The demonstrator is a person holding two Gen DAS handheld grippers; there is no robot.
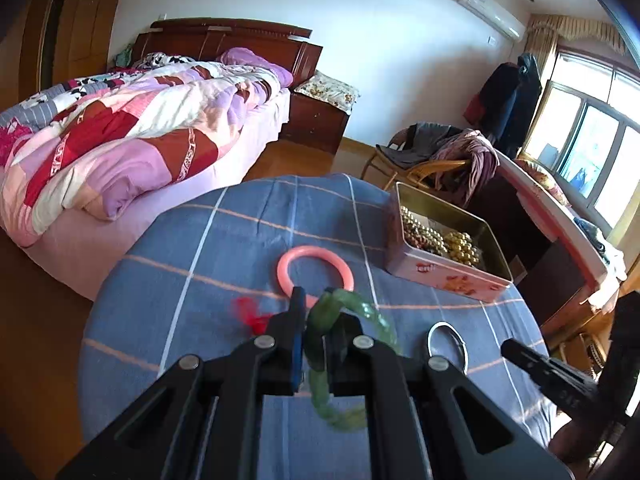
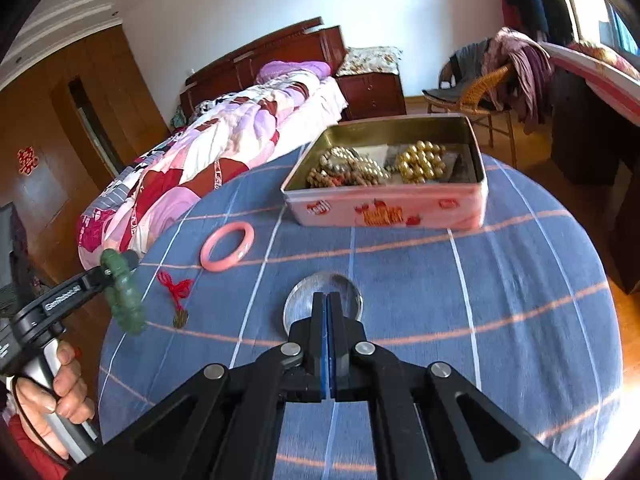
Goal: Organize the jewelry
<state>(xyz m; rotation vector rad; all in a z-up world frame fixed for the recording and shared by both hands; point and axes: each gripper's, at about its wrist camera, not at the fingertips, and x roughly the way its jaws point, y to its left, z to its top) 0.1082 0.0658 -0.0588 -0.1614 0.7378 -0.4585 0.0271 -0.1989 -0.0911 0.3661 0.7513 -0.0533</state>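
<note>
My left gripper [image 1: 316, 300] is shut on a green bead bracelet [image 1: 320, 320] and holds it above the blue checked tablecloth [image 1: 224, 248]. It also shows at the left of the right wrist view [image 2: 120, 258], with the green bracelet [image 2: 126, 300] hanging from it. A pink bangle [image 1: 314, 276] lies just beyond it, also seen in the right wrist view [image 2: 227, 246]. My right gripper [image 2: 326, 298] is shut and empty over a clear bangle [image 2: 296, 294], [image 1: 447, 342]. A pink tin [image 2: 384, 204], [image 1: 444, 276] holds gold and brown beads.
A red knotted cord with a coin pendant [image 2: 176, 290] lies on the cloth left of the clear bangle, also visible as red tassel [image 1: 250, 314]. A bed [image 1: 120, 140] stands beyond the round table. A chair with clothes [image 2: 492, 76] stands behind the tin.
</note>
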